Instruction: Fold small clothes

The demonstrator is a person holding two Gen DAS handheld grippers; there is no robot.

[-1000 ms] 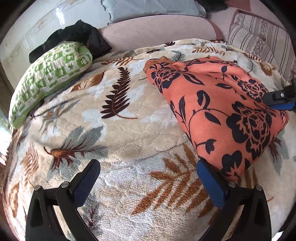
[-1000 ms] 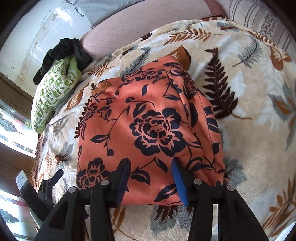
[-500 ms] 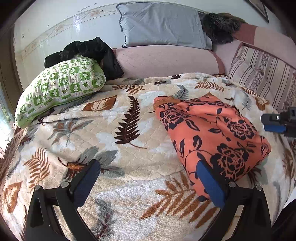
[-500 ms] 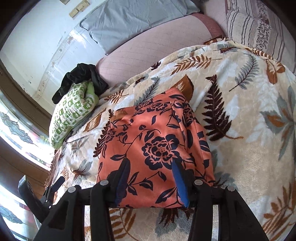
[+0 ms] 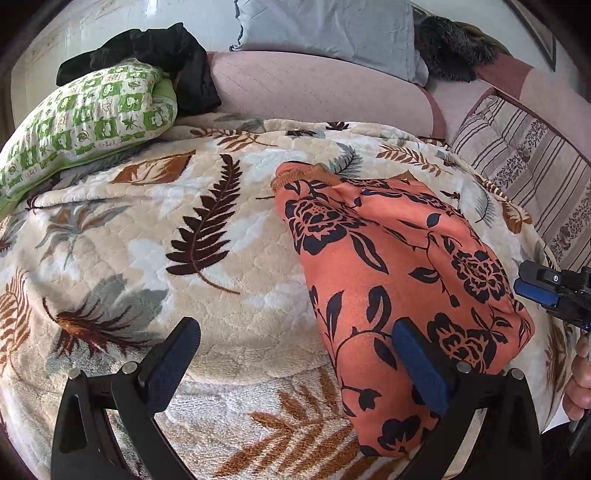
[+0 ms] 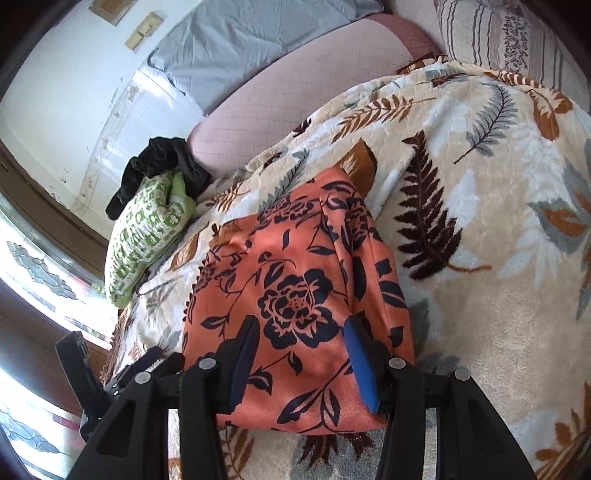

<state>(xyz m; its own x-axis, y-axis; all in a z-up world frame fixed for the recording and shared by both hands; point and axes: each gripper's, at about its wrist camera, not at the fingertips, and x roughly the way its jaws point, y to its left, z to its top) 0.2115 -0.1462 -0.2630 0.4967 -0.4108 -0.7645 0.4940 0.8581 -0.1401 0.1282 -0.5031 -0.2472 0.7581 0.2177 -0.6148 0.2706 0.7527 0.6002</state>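
Bed under leaf-print blanket (image 5: 229, 325), folded orange floral garment (image 5: 399, 280) right of centre.
Green patterned pillow (image 5: 85, 118) and black clothing (image 5: 155, 48) upper left; grey pillow (image 5: 332, 29) against white wall. Left gripper (image 5: 295, 365) wide open, holding nothing; right gripper (image 6: 299, 362) half open, straddling the garment's near edge, not pinching.

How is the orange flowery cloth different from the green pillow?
The orange flowery cloth is flat and folded; the green pillow is puffy. The cloth has dark flowers; the pillow has green and white squares. The cloth lies mid-bed; the pillow sits at the bed's far edge under black clothes. Both rest on the leafy blanket.
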